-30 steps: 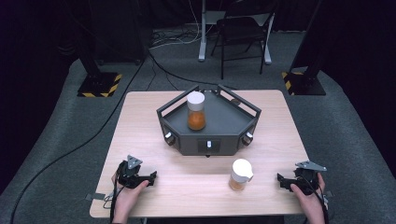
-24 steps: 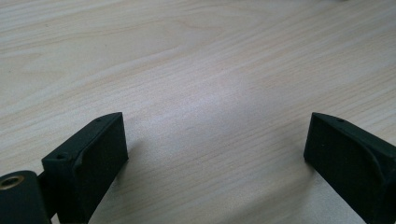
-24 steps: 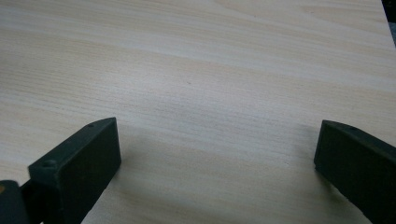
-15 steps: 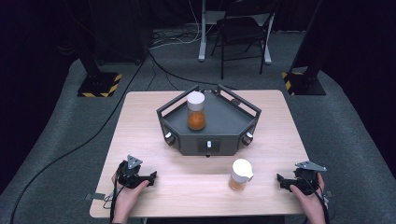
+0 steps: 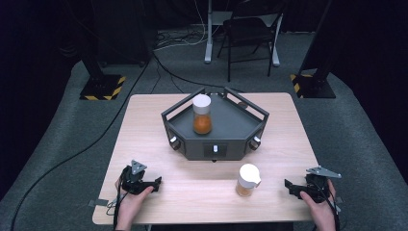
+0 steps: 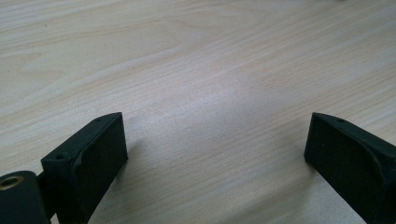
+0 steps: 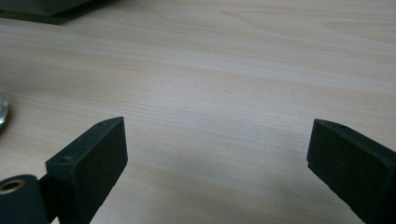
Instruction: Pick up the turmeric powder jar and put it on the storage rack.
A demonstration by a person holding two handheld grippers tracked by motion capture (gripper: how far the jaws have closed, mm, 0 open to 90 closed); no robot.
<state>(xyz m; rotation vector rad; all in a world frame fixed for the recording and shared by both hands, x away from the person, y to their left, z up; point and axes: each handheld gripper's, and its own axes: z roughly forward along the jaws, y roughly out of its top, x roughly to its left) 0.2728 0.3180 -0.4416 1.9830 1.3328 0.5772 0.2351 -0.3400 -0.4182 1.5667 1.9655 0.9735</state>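
The left gripper rests low at the near left of the table, jaws spread wide over bare wood; the right gripper sits at the near right, equally spread and empty. One white-capped jar of orange stuff stands just left of the right gripper, another jar stands on the dark tray mid-table. They look rigid and smooth (likely slippery), so I'd grasp the body below the cap.
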